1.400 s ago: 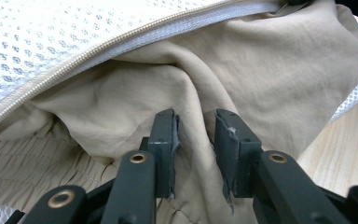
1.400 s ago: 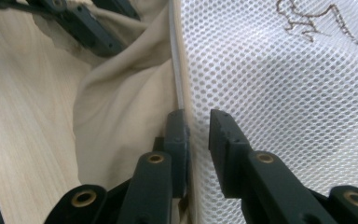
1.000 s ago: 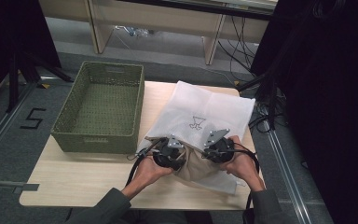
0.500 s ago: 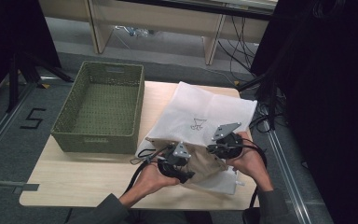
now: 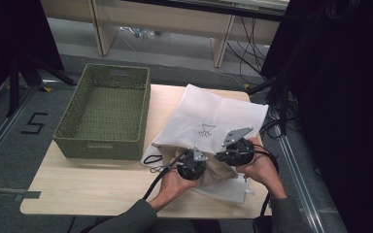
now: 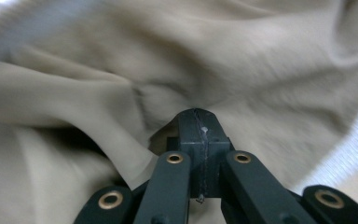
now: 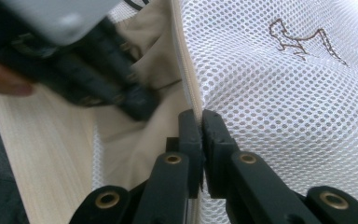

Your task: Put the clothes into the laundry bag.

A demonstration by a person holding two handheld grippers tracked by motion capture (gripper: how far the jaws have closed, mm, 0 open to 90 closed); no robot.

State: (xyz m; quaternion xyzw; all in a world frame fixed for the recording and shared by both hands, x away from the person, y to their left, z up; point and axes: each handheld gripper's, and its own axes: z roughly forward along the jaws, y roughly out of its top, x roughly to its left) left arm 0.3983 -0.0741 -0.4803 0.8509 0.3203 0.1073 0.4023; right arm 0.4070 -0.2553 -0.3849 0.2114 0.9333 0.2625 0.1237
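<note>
Nearest the person, on the front right part of the desk (image 5: pixel 102 194), a beige cloth (image 5: pixel 218 170) is being worked into a white mesh bag (image 5: pixel 213 114). The left gripper (image 6: pixel 199 122) is closed on a fold of the cloth, its jaws pressed together with fabric pinched at the tips; in the high view it (image 5: pixel 193 165) is seen over the beige heap at the bag's near end. The right gripper (image 7: pixel 200 122) is clamped on the bag's zipped edge, with a strip of seam held between jaws that stand almost together; in the high view it (image 5: pixel 235 150) is seen just beside the left one.

The cloth is judged light, limp and quick to bunch, so it will sag wherever it is not held. A gathered fold is the sound place to take it, since a single layer may slip out. The mesh is judged thin and floppy too, and easily snagged. Its stiffened seam by the zip is the best hold, as the opening is kept taut there.

Farther off, the rest of the bag lies flat on the desk, with a small animal print (image 5: pixel 205 130) on top. To its left, touching its edge, a green basket (image 5: pixel 73 128) stands empty.
</note>
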